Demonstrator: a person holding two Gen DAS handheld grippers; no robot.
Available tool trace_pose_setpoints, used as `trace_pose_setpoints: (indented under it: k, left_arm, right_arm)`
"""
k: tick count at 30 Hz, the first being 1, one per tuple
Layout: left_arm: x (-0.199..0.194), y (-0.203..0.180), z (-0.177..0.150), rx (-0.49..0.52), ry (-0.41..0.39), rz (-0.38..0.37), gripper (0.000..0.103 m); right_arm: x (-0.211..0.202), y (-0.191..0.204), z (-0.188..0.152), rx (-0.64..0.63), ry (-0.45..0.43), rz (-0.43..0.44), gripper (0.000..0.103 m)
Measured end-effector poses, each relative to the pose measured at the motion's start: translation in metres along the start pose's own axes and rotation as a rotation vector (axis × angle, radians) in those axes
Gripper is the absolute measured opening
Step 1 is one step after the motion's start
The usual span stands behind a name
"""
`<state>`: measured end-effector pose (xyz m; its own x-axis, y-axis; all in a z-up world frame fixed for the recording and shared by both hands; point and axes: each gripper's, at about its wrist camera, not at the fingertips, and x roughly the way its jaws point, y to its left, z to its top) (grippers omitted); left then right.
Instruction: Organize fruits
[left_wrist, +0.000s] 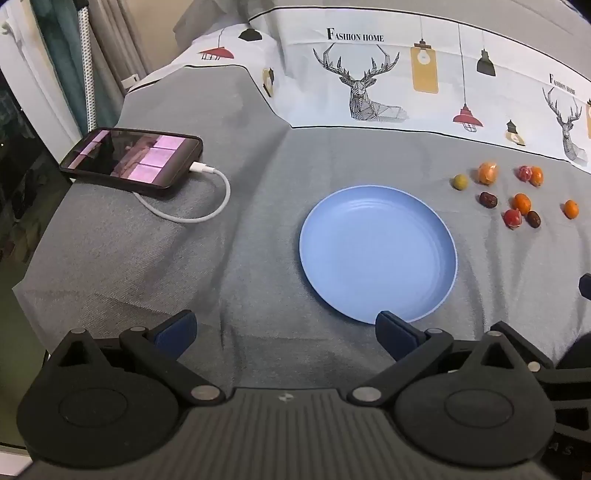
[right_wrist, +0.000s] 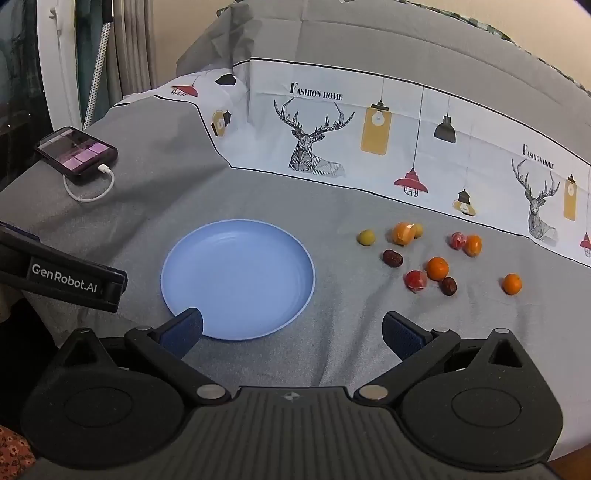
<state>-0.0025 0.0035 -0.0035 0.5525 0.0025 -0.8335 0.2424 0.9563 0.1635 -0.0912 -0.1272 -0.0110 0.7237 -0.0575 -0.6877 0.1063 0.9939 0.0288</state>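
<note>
A blue plate (left_wrist: 376, 254) lies empty on a grey bedcover (left_wrist: 240, 236). The fruits (right_wrist: 437, 268) lie scattered right of it, apart from the plate: small oranges, 2 dark dates, red wrapped ones and a green one. The left gripper (left_wrist: 286, 332) hovers near the plate's near rim, jaws spread wide, holding nothing. The right gripper (right_wrist: 291, 330) hangs likewise spread and empty. A phone (left_wrist: 131, 160) with a white cable (left_wrist: 207, 199) lies far left.

Small fruits (right_wrist: 437, 268) scattered right of empty blue plate (right_wrist: 236, 277).
</note>
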Motion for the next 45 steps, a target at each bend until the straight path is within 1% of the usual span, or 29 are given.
trace_pose_setpoints:
  k: [12, 45]
  left_arm:
    - [0.0022, 0.0000, -0.0010, 0.008, 0.010, 0.001, 0.103]
    - [0.0040, -0.0007, -0.0016, 0.015, 0.023, 0.013, 0.103]
  right_arm:
    - [0.0055, -0.0003, -0.0015, 0.010, 0.014, 0.003, 0.102]
    - [0.0058, 0.0028, -0.0011, 0.009, 0.019, 0.011, 0.103]
